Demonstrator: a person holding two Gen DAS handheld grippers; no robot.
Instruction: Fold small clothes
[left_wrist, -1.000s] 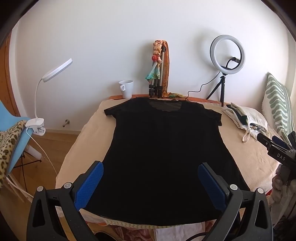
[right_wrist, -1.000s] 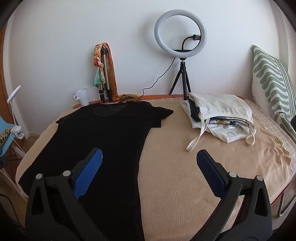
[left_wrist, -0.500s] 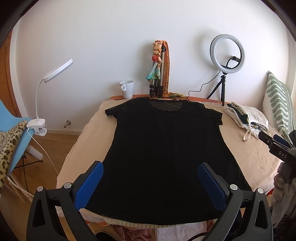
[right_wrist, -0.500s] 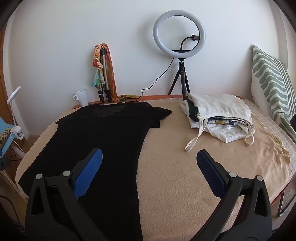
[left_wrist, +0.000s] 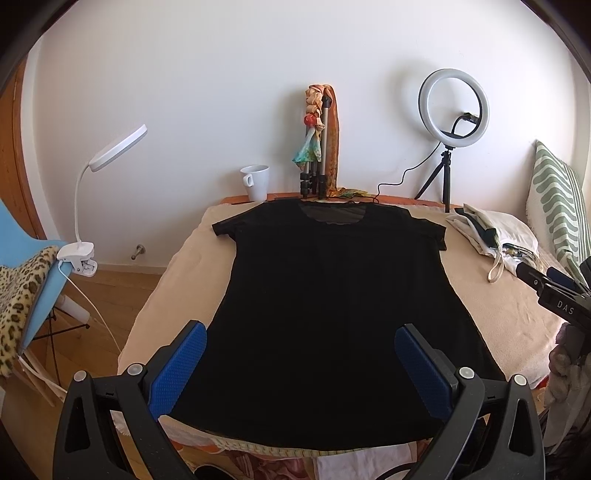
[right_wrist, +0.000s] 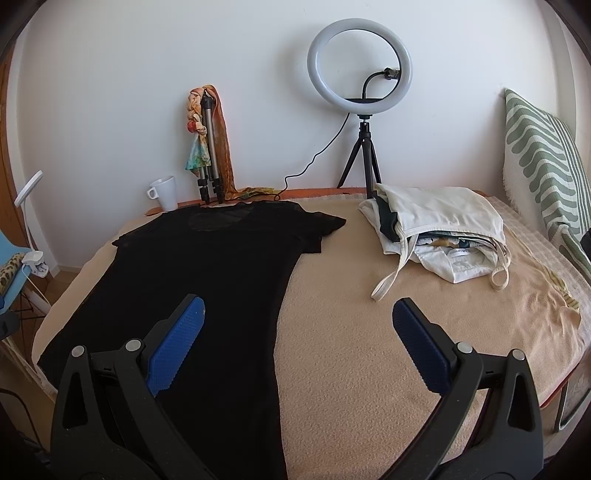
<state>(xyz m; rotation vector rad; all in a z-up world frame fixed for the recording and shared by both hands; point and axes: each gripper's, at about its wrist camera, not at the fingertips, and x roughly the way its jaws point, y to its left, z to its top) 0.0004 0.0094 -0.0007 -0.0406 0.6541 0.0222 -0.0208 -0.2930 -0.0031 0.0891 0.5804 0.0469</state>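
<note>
T-shirt (left_wrist: 332, 314) on bed (right_wrist: 406, 350) (clothes pile (right_wrist: 439, 232) right)

i see a white mug (left_wrist: 255, 181) by the wall. right of the mug stands a folded tripod (left_wrist: 320, 155) draped with a scarf, and further right a ring light (left_wrist: 453, 107). left of the mug, a clip lamp (left_wrist: 110, 173) grips a blue chair (left_wrist: 26, 280). far right of the mug leans a striped cushion (right_wrist: 543, 162).

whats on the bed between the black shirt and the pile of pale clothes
Nothing: the right wrist view shows only bare tan blanket between the black shirt and the pile of pale clothes.
</note>
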